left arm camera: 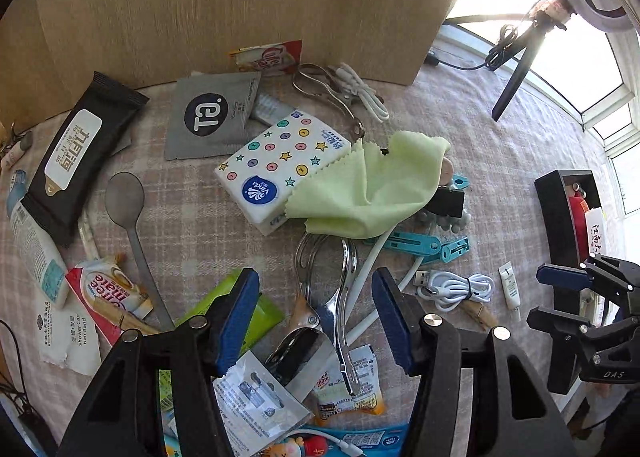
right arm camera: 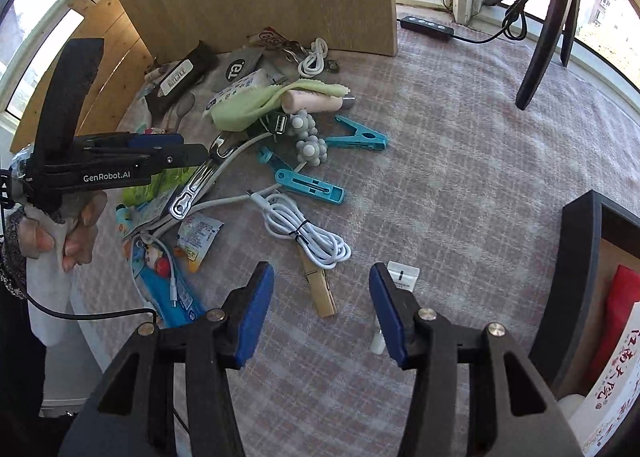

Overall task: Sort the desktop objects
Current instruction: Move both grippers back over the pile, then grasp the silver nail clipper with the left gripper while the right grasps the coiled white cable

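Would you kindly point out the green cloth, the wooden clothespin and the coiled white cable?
green cloth [left arm camera: 376,185]: left wrist view, middle of the fabric.
wooden clothespin [right arm camera: 320,293]: right wrist view, its bare lower half.
coiled white cable [right arm camera: 308,233]: right wrist view, the bundled loops.

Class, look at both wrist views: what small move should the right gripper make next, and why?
Probably lower the right gripper a little and shift right onto the small white tube. Its jaws are open with nothing between them, the tube lies just by the right jaw, clear of the clutter, and the black box stands close beside it.
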### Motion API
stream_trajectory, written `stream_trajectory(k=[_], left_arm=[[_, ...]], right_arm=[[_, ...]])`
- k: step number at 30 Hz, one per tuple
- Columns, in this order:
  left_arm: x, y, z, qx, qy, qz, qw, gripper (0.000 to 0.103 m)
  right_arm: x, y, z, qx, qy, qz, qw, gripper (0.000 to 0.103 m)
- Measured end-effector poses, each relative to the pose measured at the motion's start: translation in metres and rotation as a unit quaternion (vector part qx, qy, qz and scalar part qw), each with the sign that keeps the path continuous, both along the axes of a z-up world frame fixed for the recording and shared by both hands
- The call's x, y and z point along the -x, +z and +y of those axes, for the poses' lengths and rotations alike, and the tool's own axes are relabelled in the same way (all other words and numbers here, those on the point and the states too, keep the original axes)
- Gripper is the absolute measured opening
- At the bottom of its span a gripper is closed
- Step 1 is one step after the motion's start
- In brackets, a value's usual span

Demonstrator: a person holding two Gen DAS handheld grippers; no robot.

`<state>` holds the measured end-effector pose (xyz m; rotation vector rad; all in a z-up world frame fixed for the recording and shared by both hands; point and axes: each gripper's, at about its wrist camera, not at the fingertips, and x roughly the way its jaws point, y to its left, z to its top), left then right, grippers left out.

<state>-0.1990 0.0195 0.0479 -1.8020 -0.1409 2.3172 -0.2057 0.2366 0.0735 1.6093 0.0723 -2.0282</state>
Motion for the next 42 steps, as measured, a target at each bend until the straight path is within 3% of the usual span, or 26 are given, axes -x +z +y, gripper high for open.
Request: stream_trajectory(k=[7, 16, 22, 37, 42], left_arm=[[0.013, -0.016, 0.004, 0.013, -0.022, -0.019, 0.9995, 0.056], [0.016, -0.032, -0.006, 0.007, -0.01, -0.033, 0.9994, 0.054], [0.013, -0.033, 0.002, 0.019, -0.019, -0.025, 0.9993, 0.035], [-0.002, -0.034, -0.006, 0.0, -0.002, -0.021, 0.9998, 0.034], [-0.011, -0.033, -0.019, -0.014, 0.006, -0.022, 0.9996, 0.033]], right_arm=[[0.013, -0.009, -0.012, 0.007, 0.012, -0.016, 1.0, 0.045], [0.018, -0.027, -0.039, -0.02, 0.063, -0.023, 0.998, 0.044], [0.024, -0.038, -0.047, -0.047, 0.079, -0.02, 0.996, 0.037], [0.019, -0.049, -0.082, -0.087, 0.151, 0.012, 0.985, 0.036], [0.022, -0.043, -0.079, -0.069, 0.136, 0.003, 0.988, 0.024]])
